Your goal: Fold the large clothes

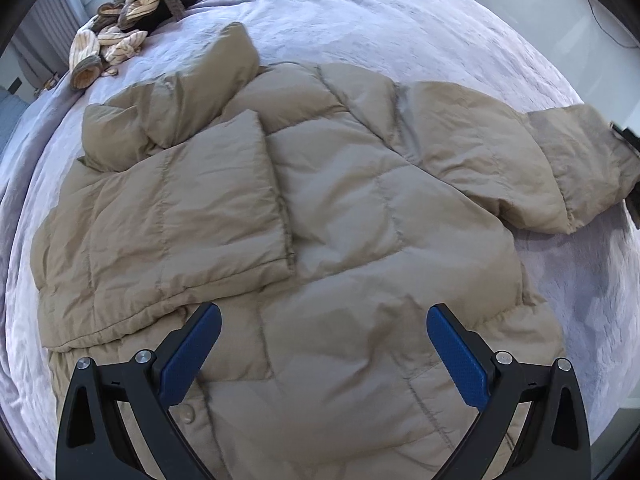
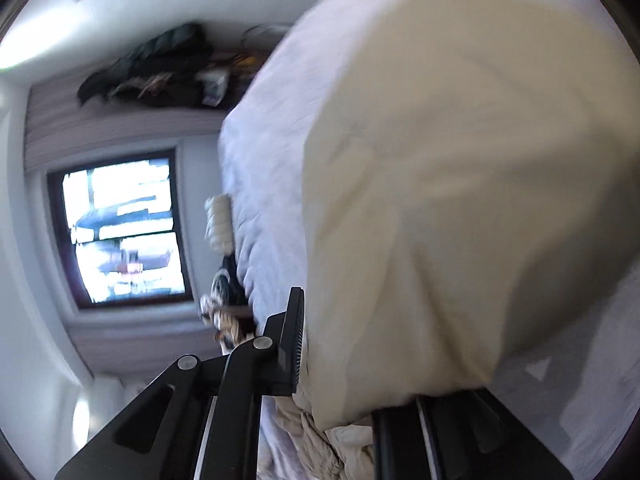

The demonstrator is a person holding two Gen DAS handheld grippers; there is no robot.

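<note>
A tan quilted puffer jacket (image 1: 328, 208) lies spread across a bed covered in a pale lilac, plush blanket (image 1: 400, 32). The jacket's shell is smooth and faintly crinkled, stitched into soft rectangular pillows of padding. One sleeve (image 1: 192, 216) is folded across the body, its cuffed end lying near the middle of the chest; the other sleeve (image 1: 560, 168) stretches out toward the bed's edge, its cuff darkened by shadow. The stand-up collar (image 1: 224, 64) puffs upward at the far side, and a round snap button (image 1: 187, 414) shows on the near hem.

The left gripper (image 1: 323, 356) hovers just above the near hem, its jaws spread wide and holding nothing, the blue textured pads (image 1: 458, 360) facing each other across bare fabric.

At the far corner of the bed sits a heap of cream, brown-striped knitwear (image 1: 116, 40), ribbed and crumpled.

In the right wrist view, tilted and motion-blurred, the right gripper (image 2: 344, 360) has its jaws closed on a thick bulge of the jacket (image 2: 460, 200), which fills most of the frame; one black finger (image 2: 294, 340) presses against the fabric, the other is hidden beneath it. A window (image 2: 124, 232) glows beyond the bed.
</note>
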